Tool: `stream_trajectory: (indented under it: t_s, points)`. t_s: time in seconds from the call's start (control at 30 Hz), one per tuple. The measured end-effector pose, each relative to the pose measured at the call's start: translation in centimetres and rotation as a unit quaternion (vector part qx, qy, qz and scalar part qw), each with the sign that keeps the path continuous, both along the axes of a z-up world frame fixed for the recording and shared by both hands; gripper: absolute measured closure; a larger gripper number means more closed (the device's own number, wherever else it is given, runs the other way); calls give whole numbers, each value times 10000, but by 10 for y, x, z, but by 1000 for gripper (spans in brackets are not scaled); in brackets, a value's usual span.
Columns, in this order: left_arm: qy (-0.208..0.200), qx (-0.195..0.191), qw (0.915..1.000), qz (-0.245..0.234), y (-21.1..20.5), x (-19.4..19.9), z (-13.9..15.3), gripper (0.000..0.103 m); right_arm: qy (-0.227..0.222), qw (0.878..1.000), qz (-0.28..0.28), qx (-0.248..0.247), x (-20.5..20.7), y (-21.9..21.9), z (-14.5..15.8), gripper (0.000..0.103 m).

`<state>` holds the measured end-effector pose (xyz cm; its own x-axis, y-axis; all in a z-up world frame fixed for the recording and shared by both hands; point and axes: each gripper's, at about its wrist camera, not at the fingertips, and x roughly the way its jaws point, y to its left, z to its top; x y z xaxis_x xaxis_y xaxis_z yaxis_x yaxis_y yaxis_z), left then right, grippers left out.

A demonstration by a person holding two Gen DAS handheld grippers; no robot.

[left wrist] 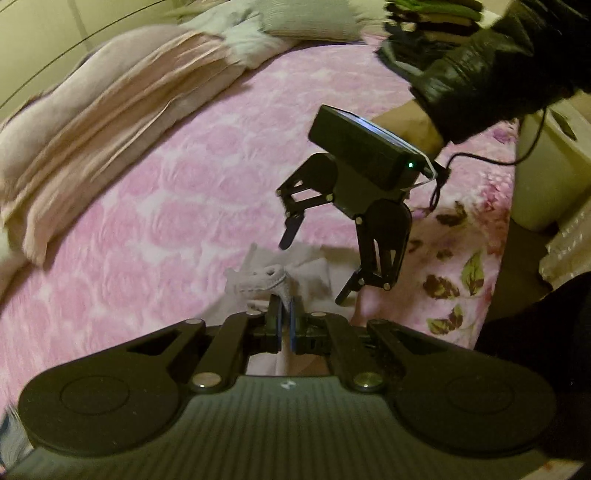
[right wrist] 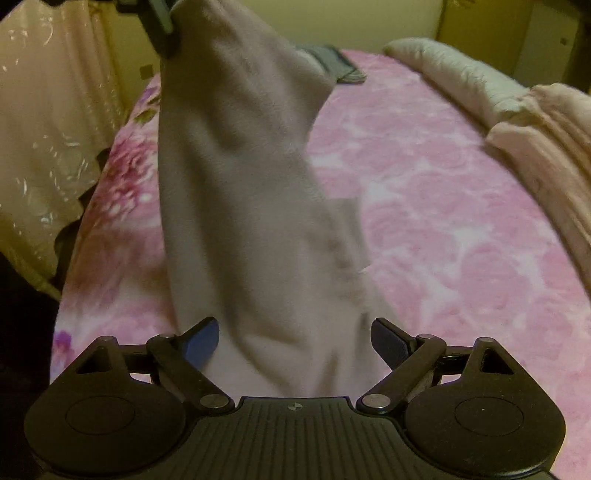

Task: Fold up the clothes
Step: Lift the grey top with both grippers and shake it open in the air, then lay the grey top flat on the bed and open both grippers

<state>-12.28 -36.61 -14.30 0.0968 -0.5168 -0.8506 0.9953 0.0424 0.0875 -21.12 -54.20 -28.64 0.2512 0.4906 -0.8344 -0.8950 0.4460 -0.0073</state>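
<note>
Pinching a bunched edge of the pale grey garment (left wrist: pixel 266 280), with the left gripper (left wrist: pixel 285 317) fingers pressed together on the cloth just above the pink rose-patterned bedspread (left wrist: pixel 166 192). Seen only from the left wrist: the right gripper (left wrist: pixel 317 269) hanging over the bedspread with fingers spread wide, nothing between them, held by a hand in a dark leather sleeve (left wrist: pixel 491 66); a stack of folded dark and green clothes (left wrist: pixel 432 22) at the far edge of the bedspread; a heap of beige and pink bedding (left wrist: pixel 92 140) along its far side.

Seen only from the right wrist: the garment (right wrist: pixel 240 177) drawn up tall off the bedspread (right wrist: pixel 443 192), its top corner gripped by the left gripper (right wrist: pixel 162 26), its lower part falling between the blue-padded fingers (right wrist: pixel 203 339) of the right gripper (right wrist: pixel 295 343), spread apart on either side of the cloth, contact hard to tell. Beyond the bedspread's edge, a shiny cream curtain (right wrist: pixel 40 129).

No containers clearly in view.
</note>
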Motion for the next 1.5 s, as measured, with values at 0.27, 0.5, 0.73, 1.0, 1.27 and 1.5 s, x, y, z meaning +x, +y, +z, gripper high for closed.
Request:
stream_trajectory:
  t_s: [0.27,0.5,0.73,1.0,1.27,1.5]
  points:
    - [326,157,9955,874,36,0,-33,102,1524,9791,-1223,557,46,-17,-54,67]
    - [-38,-324,9951,933,12,29,-5,102,1242,9648,-2159,841,63,-48,6,100]
    - [-449,-1663,9849,181,-54,78,67,102,-603,9274,-3655,527,20,-92,141,100]
    - [-419,-2494,9665,-429,-38,83,110,101,-2003,8756,-4396,-2,-71,3,222,100]
    - [251,-681,9929,943,75,100,-12,75,-151,9325,-3587,385,-84,169,111,40]
    - [727,-253,9824,1699,122,89,-62,72,529,9202,-3877,143,-74,142,66,40]
